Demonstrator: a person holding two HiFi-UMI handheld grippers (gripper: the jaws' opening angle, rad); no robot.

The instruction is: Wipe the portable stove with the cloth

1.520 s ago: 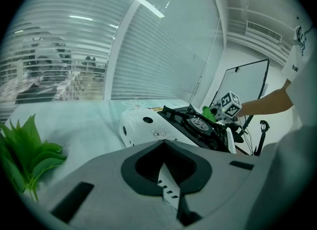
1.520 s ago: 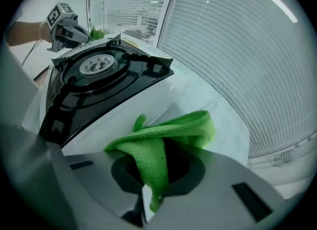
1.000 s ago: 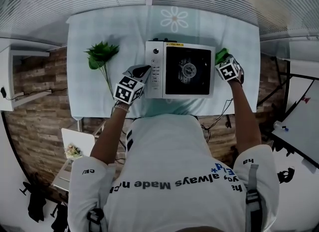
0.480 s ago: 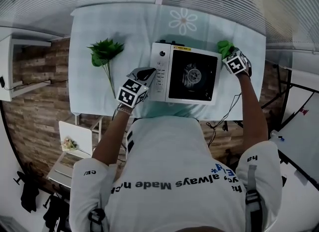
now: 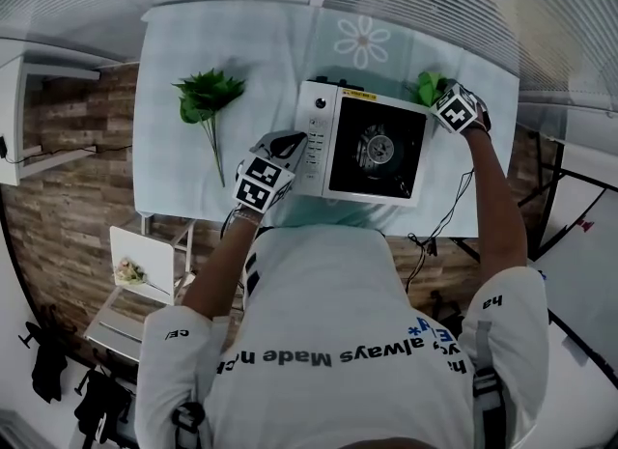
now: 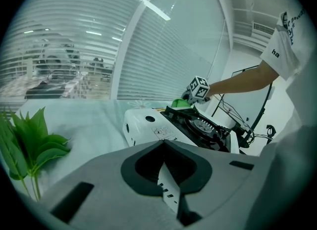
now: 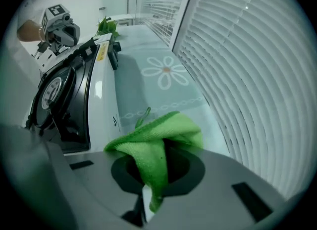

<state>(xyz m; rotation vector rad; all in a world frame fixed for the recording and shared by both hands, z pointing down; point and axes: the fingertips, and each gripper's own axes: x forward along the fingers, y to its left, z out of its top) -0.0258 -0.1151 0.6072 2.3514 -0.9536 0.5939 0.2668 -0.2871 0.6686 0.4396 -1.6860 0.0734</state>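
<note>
The portable stove (image 5: 362,143), white with a black top and round burner, stands mid-table; it also shows in the left gripper view (image 6: 190,125) and the right gripper view (image 7: 74,95). My right gripper (image 5: 446,99) is at the stove's far right corner, shut on a bunched green cloth (image 5: 428,87) (image 7: 158,140) that hangs out of its jaws (image 7: 151,184) just beside the stove's white side wall. My left gripper (image 5: 283,143) rests by the stove's left control panel, jaws shut and empty (image 6: 166,169). From there the right gripper (image 6: 198,89) and cloth (image 6: 181,103) show beyond the stove.
A green leafy sprig (image 5: 208,99) (image 6: 29,145) lies on the table's left part. The pale tablecloth (image 5: 251,42) carries a daisy print (image 5: 362,42). Window blinds run behind the table. A small white chair (image 5: 145,264) stands below left; cables hang at the right edge.
My right gripper has carried the cloth away from me along the stove's right side to its back corner. The left gripper stays by the control panel.
</note>
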